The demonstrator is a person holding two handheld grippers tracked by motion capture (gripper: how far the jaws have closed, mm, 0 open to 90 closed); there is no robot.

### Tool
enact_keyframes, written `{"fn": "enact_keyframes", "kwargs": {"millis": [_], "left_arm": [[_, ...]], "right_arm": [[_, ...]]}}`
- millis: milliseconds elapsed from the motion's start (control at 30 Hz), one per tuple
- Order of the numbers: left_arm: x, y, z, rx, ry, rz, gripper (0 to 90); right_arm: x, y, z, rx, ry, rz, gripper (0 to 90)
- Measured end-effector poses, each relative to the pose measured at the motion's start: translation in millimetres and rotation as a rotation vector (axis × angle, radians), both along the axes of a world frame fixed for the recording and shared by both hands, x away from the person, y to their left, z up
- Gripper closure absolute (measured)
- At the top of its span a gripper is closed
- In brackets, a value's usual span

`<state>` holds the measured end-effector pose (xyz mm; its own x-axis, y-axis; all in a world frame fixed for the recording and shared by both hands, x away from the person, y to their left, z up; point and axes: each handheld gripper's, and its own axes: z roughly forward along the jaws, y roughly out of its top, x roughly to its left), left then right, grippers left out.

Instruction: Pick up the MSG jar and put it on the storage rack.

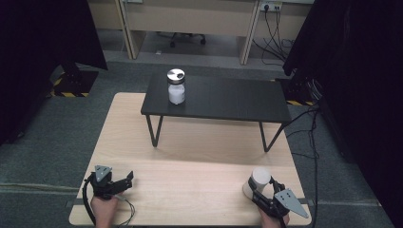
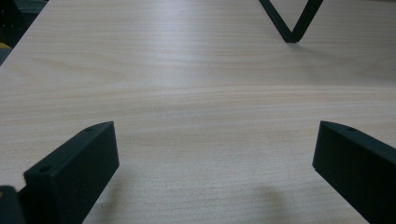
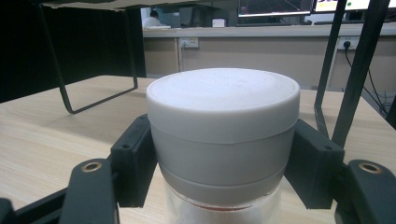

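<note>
I read the right gripper (image 1: 264, 189) at the near right edge of the tabletop (image 1: 190, 180), its jaws set against both sides of the white-lidded jar (image 3: 223, 140); in the right gripper view the two black jaws flank the lid with no visible gap, so I judge the jar grasped, clamped at lid height. The jar stands upright, and in the high view its base appears to rest on the wood; I cannot confirm whether it is lifted. The left gripper (image 1: 124, 179) lies at the near left edge, well apart from the jar, with its jaws spread wide and nothing between them but bare wood grain. Farther off, the black riser shelf (image 1: 223, 102) stands on hairpin legs across the far half of the tabletop, and a second jar with a metal lid (image 1: 176, 86) stands upright near its left end. I judge the work to be at an early stage: the grasp on the white-lidded jar is made, while carrying and placing it, probably onto the shelf beside the other jar, is left to do.
</note>
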<state>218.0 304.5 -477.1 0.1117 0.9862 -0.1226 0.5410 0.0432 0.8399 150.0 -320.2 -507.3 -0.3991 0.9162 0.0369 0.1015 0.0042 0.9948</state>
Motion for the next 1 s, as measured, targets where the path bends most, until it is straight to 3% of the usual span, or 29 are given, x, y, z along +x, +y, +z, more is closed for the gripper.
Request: {"fn": "enact_keyframes", "kwargs": {"millis": [367,500,1000], "left_arm": [[-0.3,1.4,-0.4,-0.006,-0.003,-0.004,0.0],[-0.9,1.3,-0.6,-0.006,-0.005,-0.001,0.0],[0.5,1.8,-0.5,-0.007,-0.002,-0.006,0.0]], "right_arm": [[-0.2,2.0,3.1,-0.022,-0.003,0.002,34.0],[-0.2,-0.2,5.1,-0.001,-0.015,0.001,34.1],[6.1,-5.0,37.1,0.011,-0.023,-0.007,34.1]]}}
